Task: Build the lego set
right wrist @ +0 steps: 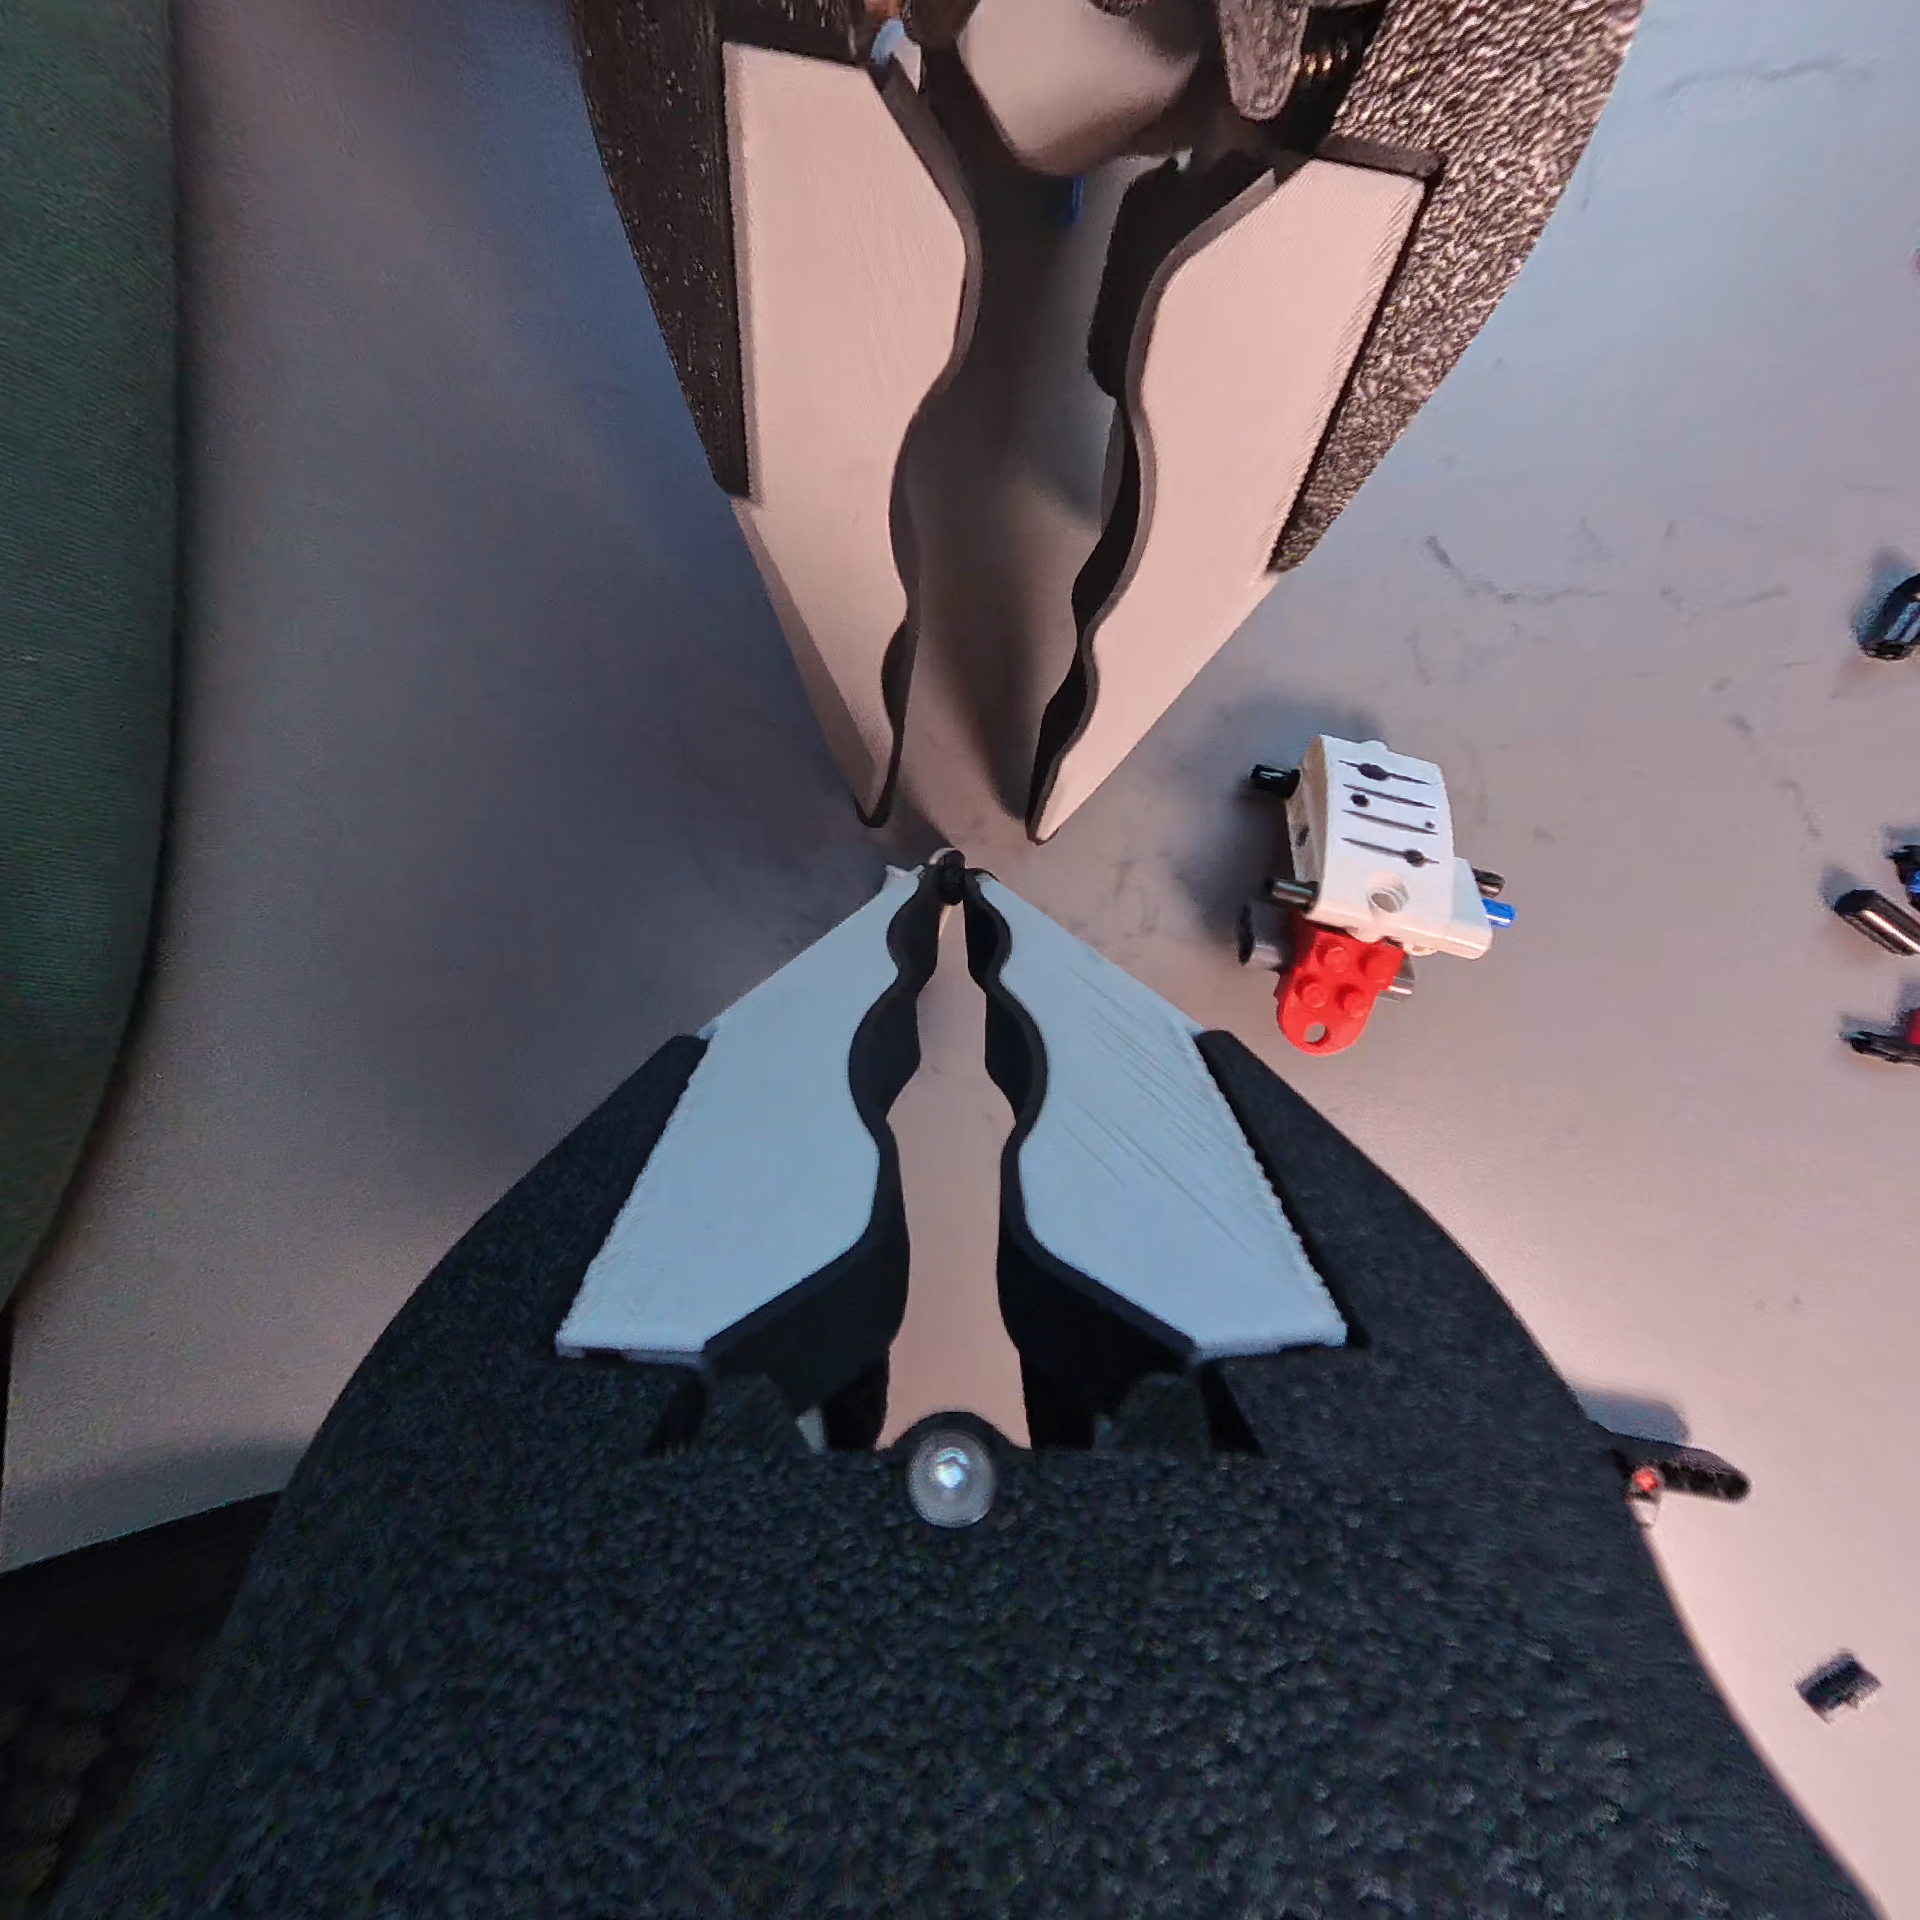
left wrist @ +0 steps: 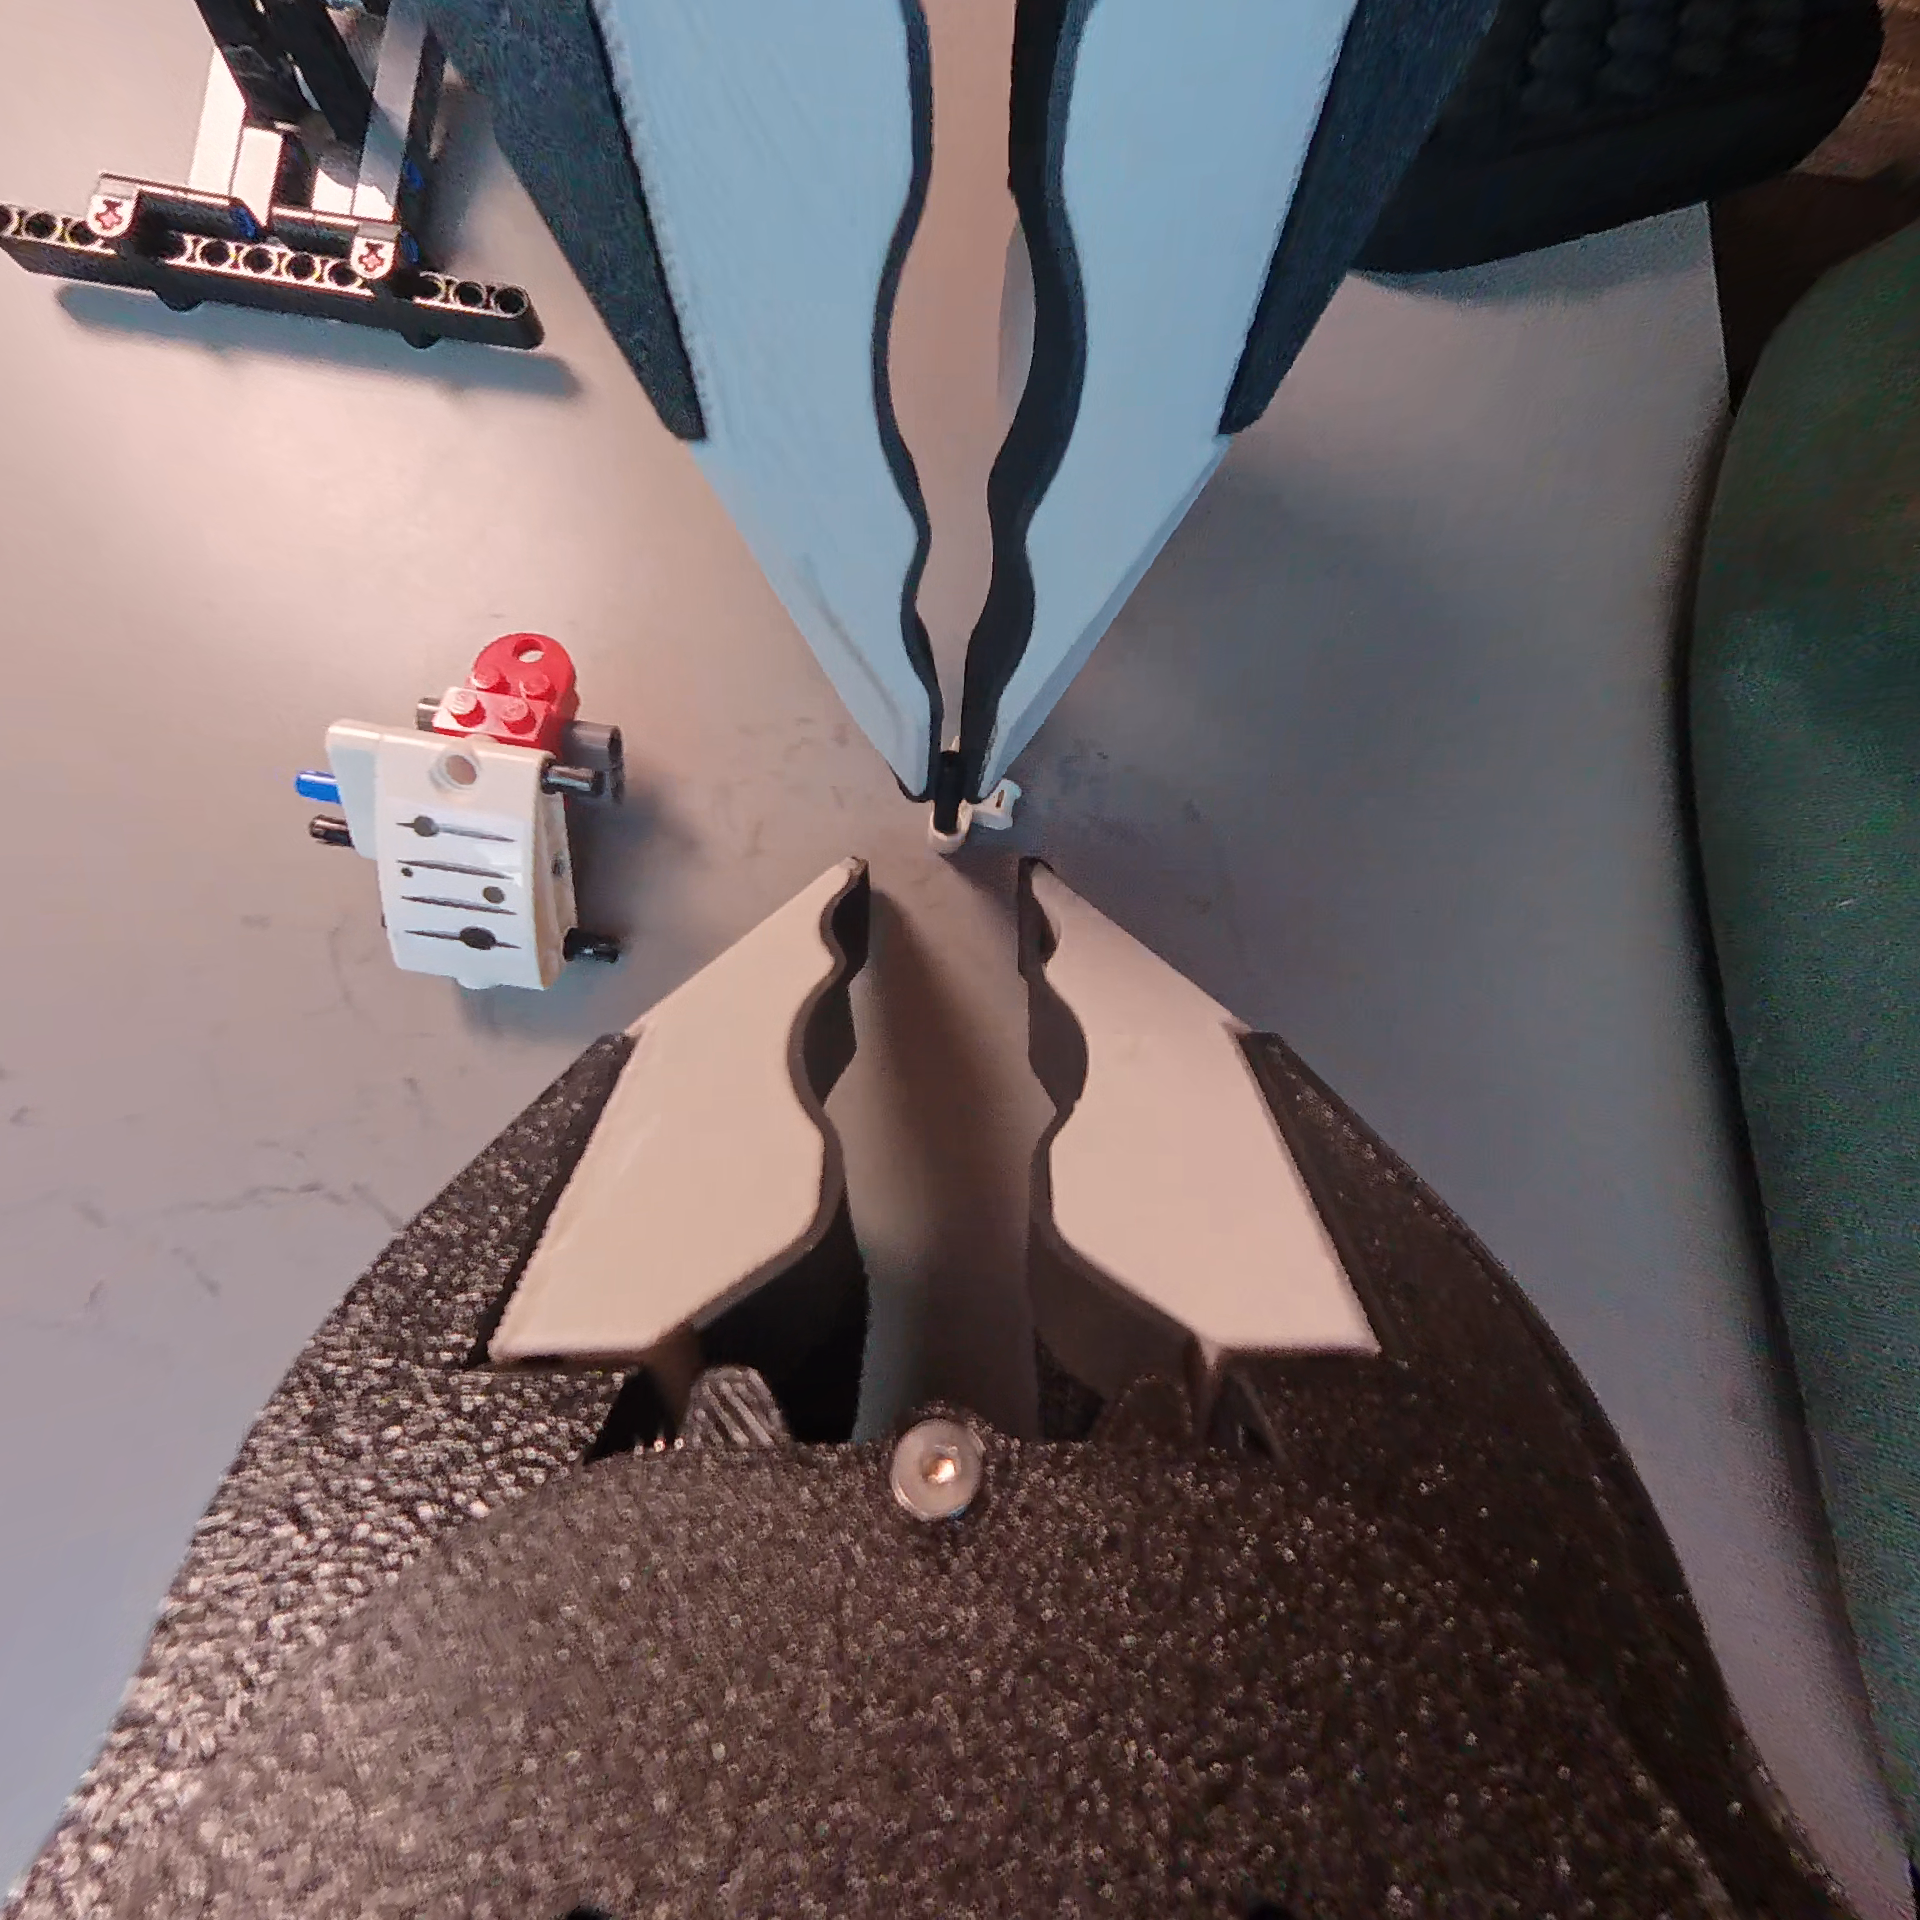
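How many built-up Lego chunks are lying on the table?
2. A white-and-red assembly lies beside the two hand-held grippers' tips. A black-and-white beam frame lies at the left wrist view's far left corner. Loose small pieces lie at the right view's edge; more may be hidden.

Grainy matt black plastic claw body point(left wrist: 935, 1662), glossy screw point(left wrist: 938, 1470), smooth scuffed grey table point(left wrist: 260, 1143), green cloth point(left wrist: 1829, 935).

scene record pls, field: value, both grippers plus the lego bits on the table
left gripper: open, empty, tips facing the right gripper's
right gripper: shut on small black and white piece
white and red subassembly: lying on the grey table, apart from both grippers
black beam frame: on the table, far corner in left wrist view
loose dark pieces: at the right edge of right wrist view
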The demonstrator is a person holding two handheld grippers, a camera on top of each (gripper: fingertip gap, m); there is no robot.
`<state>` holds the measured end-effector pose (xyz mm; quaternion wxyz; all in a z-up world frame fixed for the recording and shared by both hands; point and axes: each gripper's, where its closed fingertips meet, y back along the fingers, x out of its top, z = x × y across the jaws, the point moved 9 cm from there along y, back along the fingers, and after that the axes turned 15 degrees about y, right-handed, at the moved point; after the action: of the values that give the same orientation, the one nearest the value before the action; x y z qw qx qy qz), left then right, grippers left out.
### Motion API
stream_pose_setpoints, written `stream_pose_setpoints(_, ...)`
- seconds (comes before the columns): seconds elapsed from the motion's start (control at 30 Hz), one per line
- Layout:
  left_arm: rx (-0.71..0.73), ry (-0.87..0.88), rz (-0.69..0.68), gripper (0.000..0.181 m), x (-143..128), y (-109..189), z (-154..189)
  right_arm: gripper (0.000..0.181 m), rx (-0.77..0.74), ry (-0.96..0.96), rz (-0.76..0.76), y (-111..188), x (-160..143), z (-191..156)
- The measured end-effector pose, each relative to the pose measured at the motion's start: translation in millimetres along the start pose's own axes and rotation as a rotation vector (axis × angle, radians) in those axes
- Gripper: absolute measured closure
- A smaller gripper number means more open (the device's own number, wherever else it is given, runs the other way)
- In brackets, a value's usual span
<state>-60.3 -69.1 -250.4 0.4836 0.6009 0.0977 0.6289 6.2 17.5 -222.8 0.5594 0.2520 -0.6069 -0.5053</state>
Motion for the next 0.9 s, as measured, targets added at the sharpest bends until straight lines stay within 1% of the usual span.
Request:
stream_pose_setpoints(0.03, 0.0, 0.004, 0.001, 0.155, 0, 0, 0, 0.177, 0.007, 0.005, -0.027, -2, 0, 1)
stream_pose_setpoints(0.27, 0.013, 0.015, 0.029, 0.168, 0, -5, -1, 0.178, 0.044, 0.075, -0.125, -3, 10, 2)
stream_pose_setpoints(0.4, 0.012, -0.009, 0.037, 0.181, -1, -4, 1, 0.178, 0.06, 0.127, -0.119, -4, 12, 2)
stream_pose_setpoints(0.53, -0.01, -0.014, 0.018, 0.177, -3, -4, 1, 0.177, 0.054, 0.195, -0.145, -4, 15, -1)
stream_pose_setpoints(0.63, -0.046, -0.006, -0.008, 0.168, -5, 2, 1, 0.177, 0.065, 0.235, -0.18, -5, 18, -1)
stream_pose_setpoints(0.67, -0.054, 0.005, -0.005, 0.165, -5, 5, 3, 0.177, 0.076, 0.241, -0.186, -5, 19, -1)
stream_pose_setpoints(0.8, -0.077, 0.025, 0.053, 0.165, -7, 15, 17, 0.177, 0.095, 0.273, -0.193, -4, 18, -2)
stream_pose_setpoints(0.9, -0.048, 0.007, 0.066, 0.164, -13, 18, 29, 0.177, 0.107, 0.249, -0.182, -2, 15, -2)
